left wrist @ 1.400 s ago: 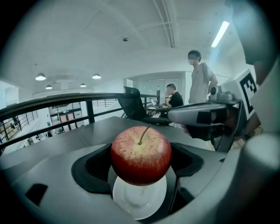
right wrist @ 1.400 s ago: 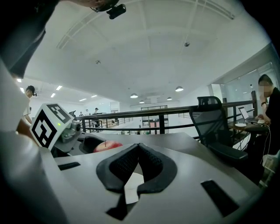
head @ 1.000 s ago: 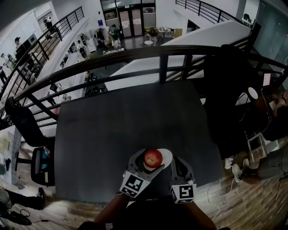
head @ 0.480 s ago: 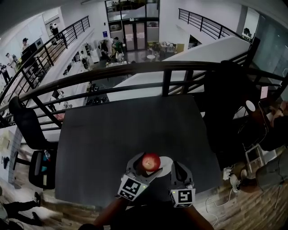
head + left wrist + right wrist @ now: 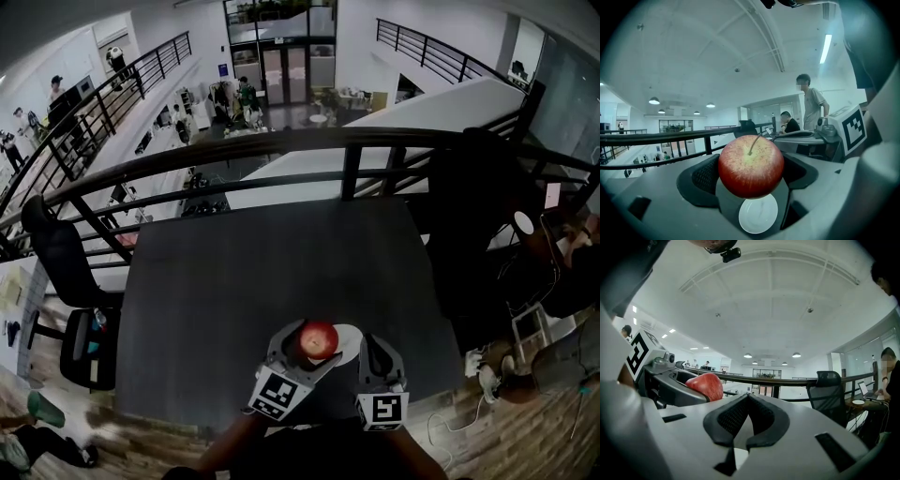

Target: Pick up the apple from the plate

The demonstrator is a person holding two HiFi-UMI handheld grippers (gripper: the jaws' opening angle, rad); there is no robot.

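A red apple (image 5: 751, 165) with its stem up sits clamped between the dark pads of my left gripper (image 5: 752, 171), held clear above a small white plate (image 5: 758, 216). From the head view, the apple (image 5: 318, 339) hangs over the near part of the dark table (image 5: 272, 262), with the plate (image 5: 351, 338) peeking out to its right. My left gripper (image 5: 315, 345) is shut on the apple. Just to the right, my right gripper (image 5: 372, 352) is shut with nothing in it. Its own view shows the right gripper (image 5: 747, 398) with pads meeting at the tips and the apple (image 5: 706, 386) at the left.
A black railing (image 5: 347, 150) runs along the table's far edge, with a drop to a lower floor beyond. An office chair (image 5: 66, 272) stands at the table's left. A dark chair (image 5: 478, 216) and a seated person (image 5: 572, 253) are at the right. The table's front edge (image 5: 187, 417) is close.
The apple has come up off the plate in my left gripper; the plate now shows beside and below it. The right gripper has stayed beside it, shut.
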